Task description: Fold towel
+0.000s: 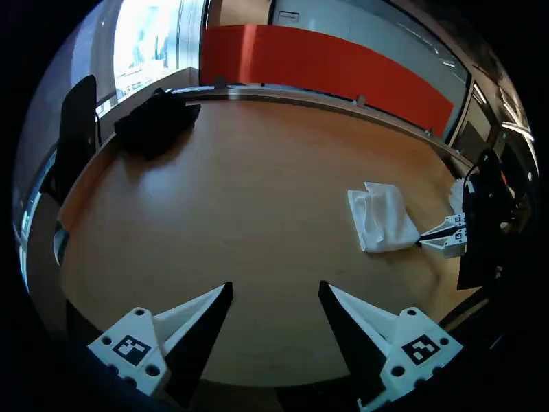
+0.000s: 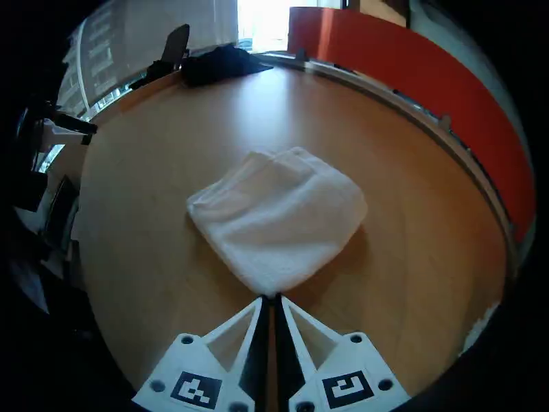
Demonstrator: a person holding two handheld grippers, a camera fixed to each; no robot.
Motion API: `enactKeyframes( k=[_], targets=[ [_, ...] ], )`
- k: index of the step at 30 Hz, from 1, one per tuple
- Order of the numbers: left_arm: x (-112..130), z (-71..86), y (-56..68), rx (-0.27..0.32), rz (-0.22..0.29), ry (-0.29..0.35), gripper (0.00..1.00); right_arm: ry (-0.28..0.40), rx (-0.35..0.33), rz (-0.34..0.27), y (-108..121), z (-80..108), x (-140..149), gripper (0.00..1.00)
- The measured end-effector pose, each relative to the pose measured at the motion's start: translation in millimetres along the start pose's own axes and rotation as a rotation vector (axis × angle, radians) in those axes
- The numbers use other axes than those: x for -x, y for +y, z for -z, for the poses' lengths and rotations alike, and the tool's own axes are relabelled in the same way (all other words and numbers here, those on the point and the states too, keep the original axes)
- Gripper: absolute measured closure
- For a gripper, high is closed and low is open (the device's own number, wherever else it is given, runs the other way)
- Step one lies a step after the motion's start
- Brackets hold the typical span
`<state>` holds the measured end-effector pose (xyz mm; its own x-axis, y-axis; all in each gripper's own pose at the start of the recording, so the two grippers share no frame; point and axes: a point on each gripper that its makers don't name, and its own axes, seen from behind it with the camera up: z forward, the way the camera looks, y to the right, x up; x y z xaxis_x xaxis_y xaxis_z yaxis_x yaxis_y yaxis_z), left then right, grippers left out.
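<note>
A white towel [image 2: 278,213], folded into a thick square, lies flat on the round wooden table [image 2: 412,226]. In the right gripper view my right gripper [image 2: 270,299] has its fingers drawn together on the towel's near corner. The left gripper view shows the same towel [image 1: 381,218] at the right of the table, with the right gripper [image 1: 429,238] touching its right edge. My left gripper [image 1: 275,288] hovers open over bare wood near the table's front edge, well to the left of the towel, with nothing between its fingers.
A dark bundle of cloth [image 1: 154,122] lies at the table's far left edge, beside a black chair back [image 1: 75,130]. A red wall panel [image 1: 329,65] runs behind the table. The person's dark sleeve [image 1: 487,220] reaches in from the right.
</note>
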<state>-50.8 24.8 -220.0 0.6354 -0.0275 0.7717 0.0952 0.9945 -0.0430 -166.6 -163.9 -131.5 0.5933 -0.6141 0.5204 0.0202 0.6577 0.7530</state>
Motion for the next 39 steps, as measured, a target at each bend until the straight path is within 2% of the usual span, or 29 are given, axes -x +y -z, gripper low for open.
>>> enactKeyframes(
  k=[9,16,21,27,39],
  targets=[
    [-12,-3.2,7.0,0.021,-0.015,0.027,0.07,0.079,0.057,0.030,28,33.1,-61,0.96],
    [-25,-5.8,15.2,0.042,-0.027,0.049,0.07,0.165,0.069,0.042,46,68.1,-120,0.96],
    [-35,-5.7,19.5,0.050,-0.033,0.067,0.07,0.197,0.084,0.066,60,93.8,-146,0.96],
    [-41,-6.1,26.0,0.061,-0.042,0.078,0.08,0.200,0.115,0.080,81,120.1,-154,0.96],
    [-44,-6.2,33.5,0.075,-0.045,0.081,0.08,0.220,0.199,0.034,147,169.3,-152,0.96]
  ],
)
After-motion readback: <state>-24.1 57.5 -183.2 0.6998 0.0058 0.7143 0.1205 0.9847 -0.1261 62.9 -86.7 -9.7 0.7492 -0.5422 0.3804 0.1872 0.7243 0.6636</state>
